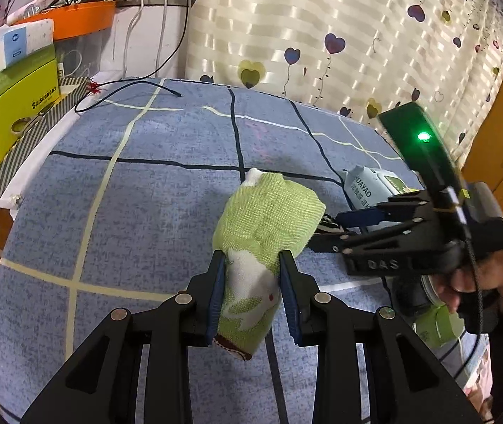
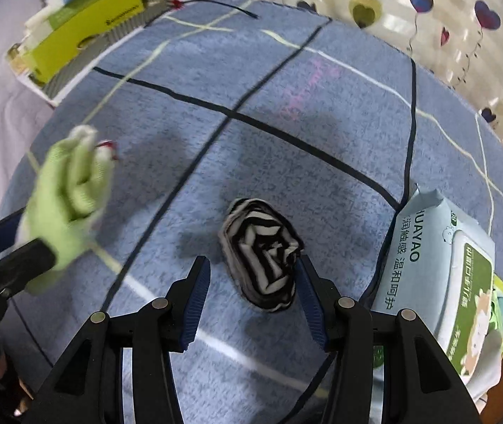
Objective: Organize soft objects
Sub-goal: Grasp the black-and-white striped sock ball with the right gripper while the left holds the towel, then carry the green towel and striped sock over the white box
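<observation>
Bed: blue checked fabric bedcover (image 2: pixel 286 148) carrying everything.
Wipes: pale blue soft pack of wet wipes (image 2: pixel 438 258) at the cover's right edge.
Left gripper (image 1: pixel 253 265): clamped on a rolled green cloth with a white rabbit print (image 1: pixel 265 226), lifted.
Right gripper (image 2: pixel 251 272): spread wide around a rolled black-and-white striped cloth (image 2: pixel 262 251) lying on the cover; one pad touches it.

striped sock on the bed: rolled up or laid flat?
Rolled up. The striped sock is a tight bundle with stripes spiralling inward, lying on the bedsheet.
</observation>
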Tool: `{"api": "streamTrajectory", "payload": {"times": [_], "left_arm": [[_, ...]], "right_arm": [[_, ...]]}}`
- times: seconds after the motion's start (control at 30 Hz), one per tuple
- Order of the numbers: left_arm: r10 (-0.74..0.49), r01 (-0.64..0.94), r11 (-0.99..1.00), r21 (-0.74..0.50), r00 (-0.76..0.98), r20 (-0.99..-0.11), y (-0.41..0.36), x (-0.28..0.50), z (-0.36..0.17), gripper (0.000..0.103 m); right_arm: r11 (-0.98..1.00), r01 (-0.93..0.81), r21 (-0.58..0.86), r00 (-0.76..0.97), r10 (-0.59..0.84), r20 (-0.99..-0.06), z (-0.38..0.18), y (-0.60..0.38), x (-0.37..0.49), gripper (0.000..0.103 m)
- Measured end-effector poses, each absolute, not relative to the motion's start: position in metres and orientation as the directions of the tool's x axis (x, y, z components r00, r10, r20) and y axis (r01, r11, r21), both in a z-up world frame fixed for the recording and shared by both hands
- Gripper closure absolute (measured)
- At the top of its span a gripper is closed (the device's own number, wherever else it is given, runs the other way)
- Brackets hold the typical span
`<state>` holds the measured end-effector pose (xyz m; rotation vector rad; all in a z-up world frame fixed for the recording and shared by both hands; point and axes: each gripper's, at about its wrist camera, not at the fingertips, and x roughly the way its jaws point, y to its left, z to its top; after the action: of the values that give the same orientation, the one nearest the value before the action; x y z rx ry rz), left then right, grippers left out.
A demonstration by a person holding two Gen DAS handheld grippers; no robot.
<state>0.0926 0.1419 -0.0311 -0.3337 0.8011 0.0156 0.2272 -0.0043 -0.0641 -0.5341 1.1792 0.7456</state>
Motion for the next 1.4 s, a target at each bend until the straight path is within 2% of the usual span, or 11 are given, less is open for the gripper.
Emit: {"api": "streamTrajectory", "payload": {"times": [0.13,0.17,0.2,0.3,0.33,0.87,1.4], "left_arm": [[-0.113,-0.143,0.946,-0.292,0.698,-0.707,0.142,0.093,-0.031,0.072],[-0.116,-0.143,0.945,-0.295,0.697,-0.708,0.142,0.094,-0.032,0.072],[-0.118,-0.143,0.944,-0.297,0.696,-0.709,0.142,0.094,-0.032,0.072],[-0.118,-0.143,0.944,-0.297,0.694,-0.711,0.14,0.093,-0.032,0.072],[-0.118,-0.144,0.944,-0.297,0.693,-0.711,0.139,0.093,-0.032,0.072],[-0.111,-0.154,0.933,-0.326,0.737,-0.666,0.12,0.075,-0.006,0.072],[-0.159,-0.077,0.943,-0.324,0.75,-0.642,0.066,0.065,0.018,0.072]], "right_arm": [[0.66,-0.751,0.019,0.18,0.233,-0.956,-0.071,-0.004,0.234,0.055],[0.66,-0.751,0.016,0.183,0.231,-0.956,-0.073,-0.004,0.233,0.061],[0.66,-0.751,0.01,0.188,0.229,-0.955,-0.073,-0.004,0.233,0.073],[0.656,-0.755,0.015,0.198,0.249,-0.948,-0.068,-0.005,0.231,0.085],[0.651,-0.759,0.012,0.209,0.26,-0.943,-0.063,-0.006,0.228,0.086],[0.629,-0.778,-0.001,0.361,0.445,-0.819,0.01,-0.05,0.16,0.086],[0.651,-0.757,0.056,0.421,0.552,-0.72,0.046,-0.119,0.112,0.086]]}}
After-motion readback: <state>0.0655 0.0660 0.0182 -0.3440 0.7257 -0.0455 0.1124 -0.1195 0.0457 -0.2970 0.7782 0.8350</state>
